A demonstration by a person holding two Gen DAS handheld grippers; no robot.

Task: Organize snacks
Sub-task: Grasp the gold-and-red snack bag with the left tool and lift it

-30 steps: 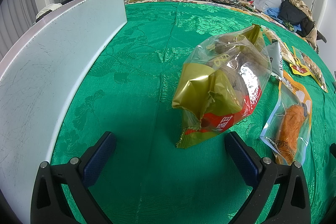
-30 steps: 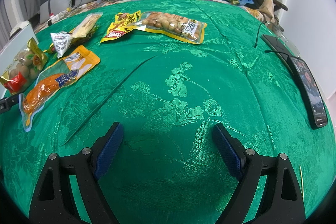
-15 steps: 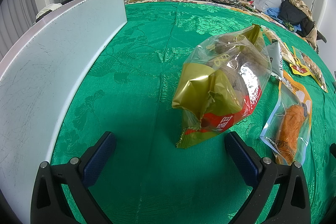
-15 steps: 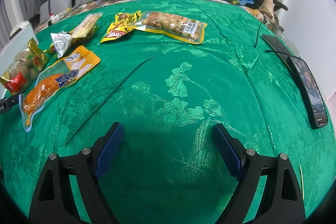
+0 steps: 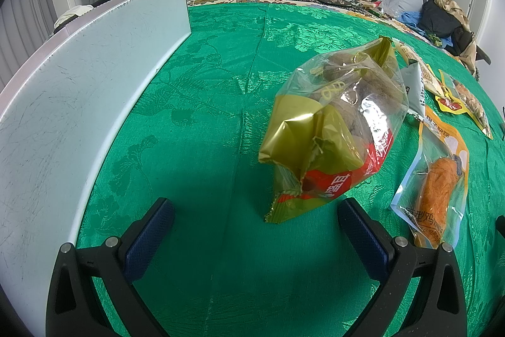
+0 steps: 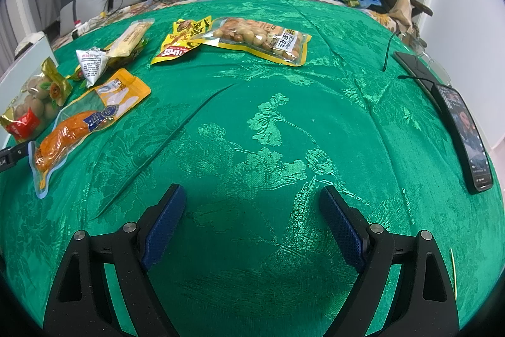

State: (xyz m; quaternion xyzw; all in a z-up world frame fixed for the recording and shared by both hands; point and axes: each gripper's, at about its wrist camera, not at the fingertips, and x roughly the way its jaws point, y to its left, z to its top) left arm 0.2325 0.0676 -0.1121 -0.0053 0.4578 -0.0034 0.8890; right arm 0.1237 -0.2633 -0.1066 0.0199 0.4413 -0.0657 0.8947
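In the left wrist view we saw the left gripper [image 5: 255, 229] spread wide and empty at the bottom, the gold snack bag [image 5: 334, 135] right of centre on the green cloth [image 5: 195, 128], the orange pouch [image 5: 437, 182] at its right, a white board [image 5: 72, 103] along the left.

In the right wrist view, the right gripper [image 6: 252, 220] gaped empty low in frame; 2 packs, the egg pouch [image 6: 262, 38] and yellow packet [image 6: 180, 41], lay upper centre, a phone [image 6: 464, 135] at right edge.

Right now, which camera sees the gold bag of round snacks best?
The left wrist view: the gold bag fills the middle, close in front of the open left gripper. The right wrist view shows it small, at the far left edge.
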